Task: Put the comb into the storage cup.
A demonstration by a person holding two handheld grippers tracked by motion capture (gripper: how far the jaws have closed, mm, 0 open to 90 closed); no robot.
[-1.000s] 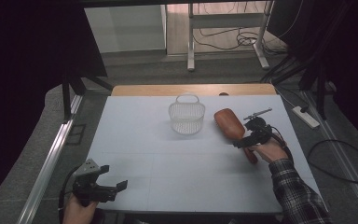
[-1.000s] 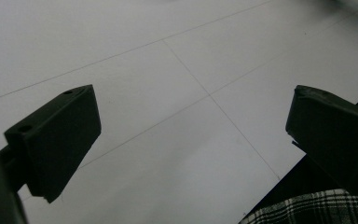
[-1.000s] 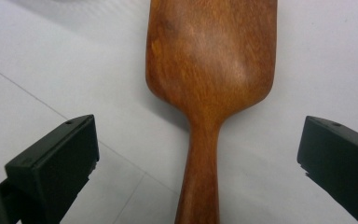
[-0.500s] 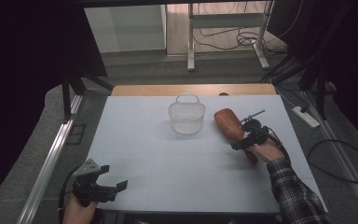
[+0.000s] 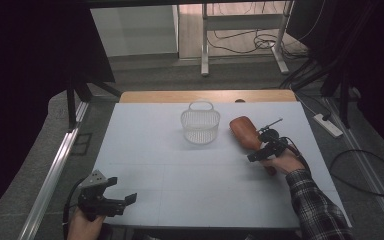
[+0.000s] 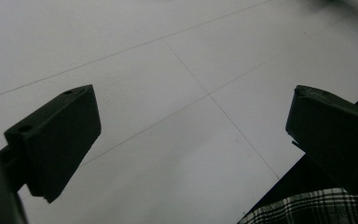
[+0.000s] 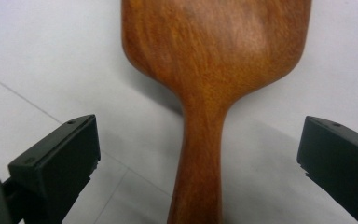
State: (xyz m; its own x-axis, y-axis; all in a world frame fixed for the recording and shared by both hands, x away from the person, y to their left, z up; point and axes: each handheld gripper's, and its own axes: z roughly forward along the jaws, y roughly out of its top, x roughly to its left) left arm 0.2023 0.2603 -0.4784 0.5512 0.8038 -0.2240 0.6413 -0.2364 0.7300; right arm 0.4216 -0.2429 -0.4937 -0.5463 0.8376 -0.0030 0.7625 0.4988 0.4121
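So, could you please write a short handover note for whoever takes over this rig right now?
Right gripper: open, jaws astride the handle of the wooden paddle brush, not yet closed on it.
Left gripper: open, idle over the near left of the table.
Brush lies flat on the table, right of the white mesh basket, which stands upright.
Done: right gripper lined up on the handle.
Left: close and lift; probably into the basket.

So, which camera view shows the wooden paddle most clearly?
The right gripper view: the wooden paddle is close, its handle between the open right gripper. The high view shows the paddle small, beside the basket. The left gripper view looks at bare table.
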